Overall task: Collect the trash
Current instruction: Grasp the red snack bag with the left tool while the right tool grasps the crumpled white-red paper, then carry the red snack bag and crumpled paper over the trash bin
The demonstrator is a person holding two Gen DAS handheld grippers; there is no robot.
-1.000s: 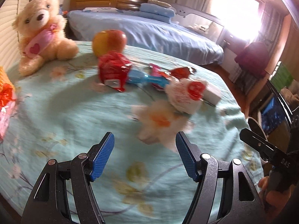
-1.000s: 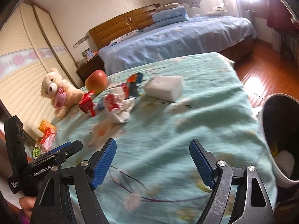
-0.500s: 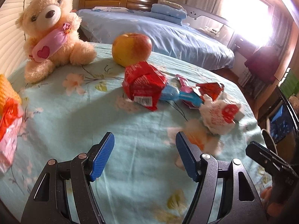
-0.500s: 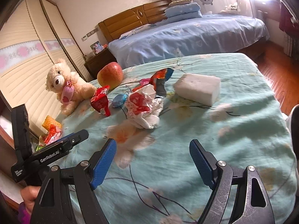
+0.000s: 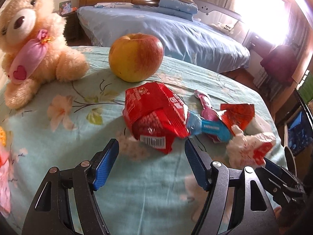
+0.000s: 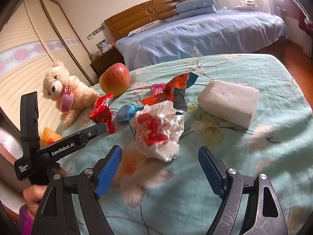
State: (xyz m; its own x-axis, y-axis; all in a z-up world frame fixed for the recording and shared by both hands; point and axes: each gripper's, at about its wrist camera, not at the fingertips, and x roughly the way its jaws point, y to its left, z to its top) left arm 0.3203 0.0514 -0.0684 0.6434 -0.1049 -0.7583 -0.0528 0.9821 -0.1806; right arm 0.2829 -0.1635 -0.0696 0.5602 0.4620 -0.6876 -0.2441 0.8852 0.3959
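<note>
Where it lies, red wrapper [image 5: 156, 117] looks crumpled.

left tool [image 5: 151, 152] jaws opening, empty, right tool [image 6: 160, 161] agape, empty

"GenRobot.AI" in white on left gripper [image 6: 64, 146] arm, "Data Acquisition System" small print at its base, barcode on red snack wrapper [image 5: 156, 117], other wrapper txt too blurred to read
</note>
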